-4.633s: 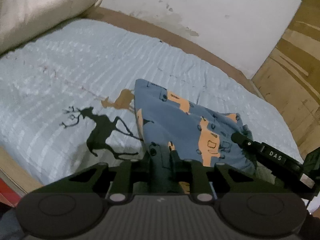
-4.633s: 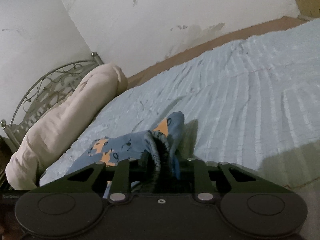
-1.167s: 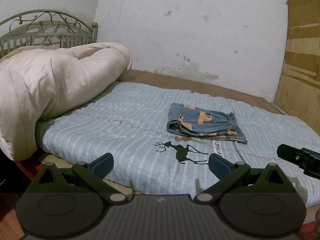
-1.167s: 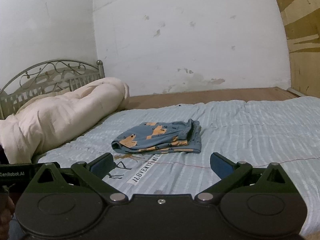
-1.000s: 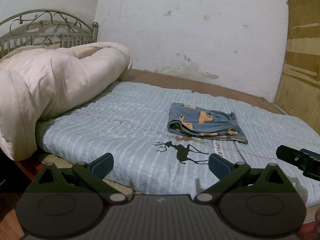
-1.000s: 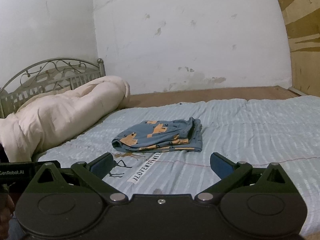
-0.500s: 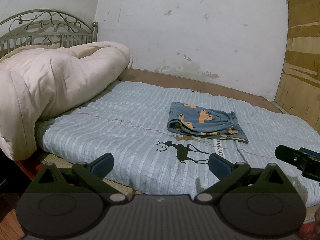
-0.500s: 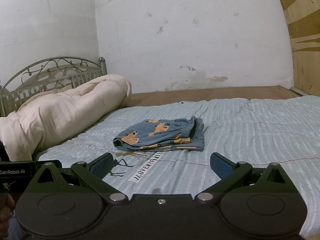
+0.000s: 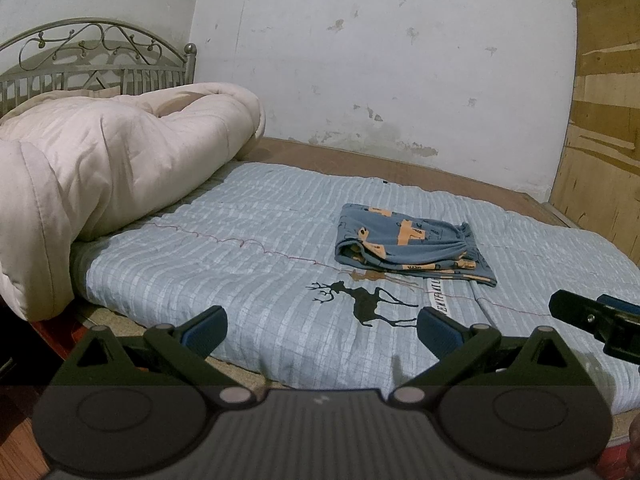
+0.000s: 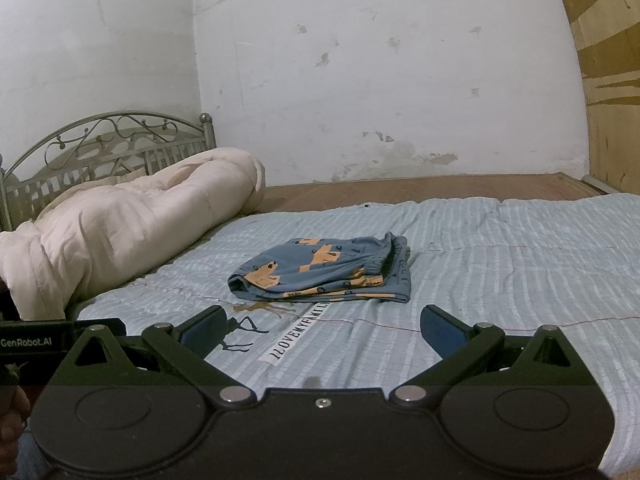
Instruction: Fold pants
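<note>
The blue pants (image 9: pixel 408 246) with orange print lie folded in a flat stack in the middle of the light blue bedspread (image 9: pixel 248 248). They also show in the right wrist view (image 10: pixel 324 272). My left gripper (image 9: pixel 322 330) is open and empty, held back from the bed's near edge, well short of the pants. My right gripper (image 10: pixel 322 330) is open and empty too, also well back from the pants. The right gripper's body (image 9: pixel 596 316) shows at the right edge of the left wrist view.
A rolled cream comforter (image 9: pixel 100 176) lies at the left by the metal headboard (image 9: pixel 96 60). A white wall (image 10: pixel 360 80) stands behind the bed and a wooden panel (image 9: pixel 604 128) to the right. The bedspread has a black deer print (image 9: pixel 364 300).
Both grippers let go of the pants, opened and pulled back from the bed. Over the last second both views have barely shifted and the pants lie still.
</note>
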Motion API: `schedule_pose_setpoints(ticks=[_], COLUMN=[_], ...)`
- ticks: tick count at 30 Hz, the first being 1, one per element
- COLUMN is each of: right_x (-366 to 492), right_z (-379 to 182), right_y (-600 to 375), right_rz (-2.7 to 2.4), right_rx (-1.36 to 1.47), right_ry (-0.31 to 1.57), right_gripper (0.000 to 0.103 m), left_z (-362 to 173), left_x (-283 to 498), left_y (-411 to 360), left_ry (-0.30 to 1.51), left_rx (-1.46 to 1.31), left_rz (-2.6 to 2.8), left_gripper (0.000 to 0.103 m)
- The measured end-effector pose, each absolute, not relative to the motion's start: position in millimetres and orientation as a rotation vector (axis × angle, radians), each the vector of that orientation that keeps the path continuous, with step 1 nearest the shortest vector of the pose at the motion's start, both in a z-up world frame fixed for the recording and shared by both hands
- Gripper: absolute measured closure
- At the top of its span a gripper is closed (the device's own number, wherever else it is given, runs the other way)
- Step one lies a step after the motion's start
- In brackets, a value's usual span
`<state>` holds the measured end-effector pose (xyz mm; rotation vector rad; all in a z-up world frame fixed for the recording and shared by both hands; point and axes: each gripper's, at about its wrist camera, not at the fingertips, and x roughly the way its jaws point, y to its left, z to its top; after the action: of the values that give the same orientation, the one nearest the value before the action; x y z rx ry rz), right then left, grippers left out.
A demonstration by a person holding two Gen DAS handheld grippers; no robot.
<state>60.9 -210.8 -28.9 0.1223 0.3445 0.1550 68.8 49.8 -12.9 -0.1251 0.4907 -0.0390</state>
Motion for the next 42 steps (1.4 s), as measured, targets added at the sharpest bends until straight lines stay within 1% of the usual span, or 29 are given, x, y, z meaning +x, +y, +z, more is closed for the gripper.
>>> schedule_pose_setpoints(ticks=[42], right_x=[62.1], right_z=[-29.3], right_y=[-211.5], right_rz=[0.165], right_rx=[0.116], right_ry=[0.340], right_gripper=[0.001], left_z=[-13.2], left_x=[68.6], left_y=[48.1], left_ry=[0.493], left_rx=[-0.122], left_rz=[-0.039], left_gripper=[0.001])
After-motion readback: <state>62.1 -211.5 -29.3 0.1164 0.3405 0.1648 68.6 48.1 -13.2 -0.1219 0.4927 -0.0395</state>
